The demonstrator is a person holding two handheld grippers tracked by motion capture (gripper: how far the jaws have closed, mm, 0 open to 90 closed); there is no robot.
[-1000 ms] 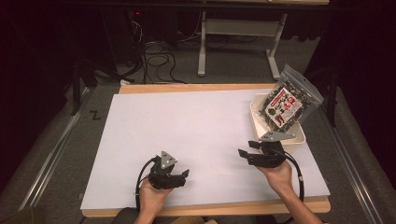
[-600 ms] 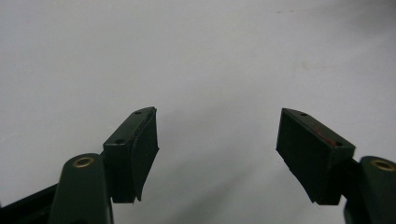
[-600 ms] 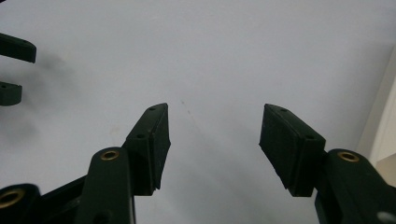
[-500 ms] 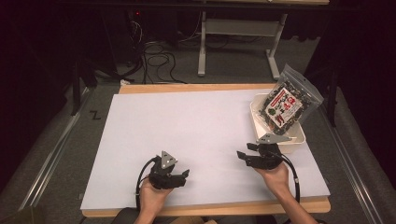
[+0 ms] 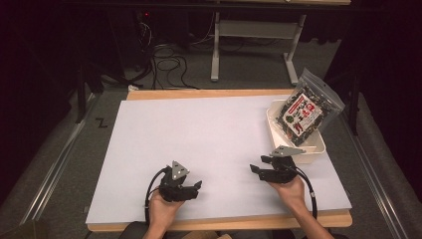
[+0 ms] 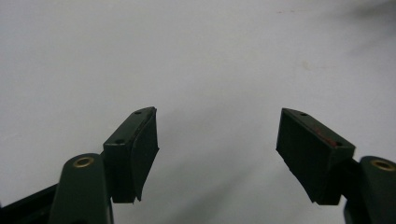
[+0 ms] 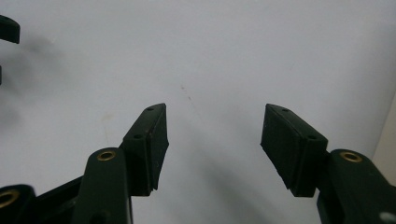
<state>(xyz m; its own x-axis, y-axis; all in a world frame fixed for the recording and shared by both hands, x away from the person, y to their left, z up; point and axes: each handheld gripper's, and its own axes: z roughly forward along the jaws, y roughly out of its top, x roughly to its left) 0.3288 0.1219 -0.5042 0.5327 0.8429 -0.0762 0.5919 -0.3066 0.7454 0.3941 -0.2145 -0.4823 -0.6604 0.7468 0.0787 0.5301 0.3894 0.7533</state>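
high view showed the snack bag [image 5: 304, 112] leaning in the white tray [image 5: 314, 149], just far-right of the right gripper [image 5: 260, 165], whose empty jaws had just widened; the left gripper [image 5: 195, 188], half-open and empty, sat well apart.

A laboratory-style recording room is indicated. A wooden desk [image 5: 224, 93] covered by a plain white sheet [image 5: 214, 144] is set on grey carpet [image 5: 249, 69], enclosed by black curtains [image 5: 45, 59]. Loose cables [image 5: 169, 59] and a metal stand frame [image 5: 254, 35] are seen behind it.
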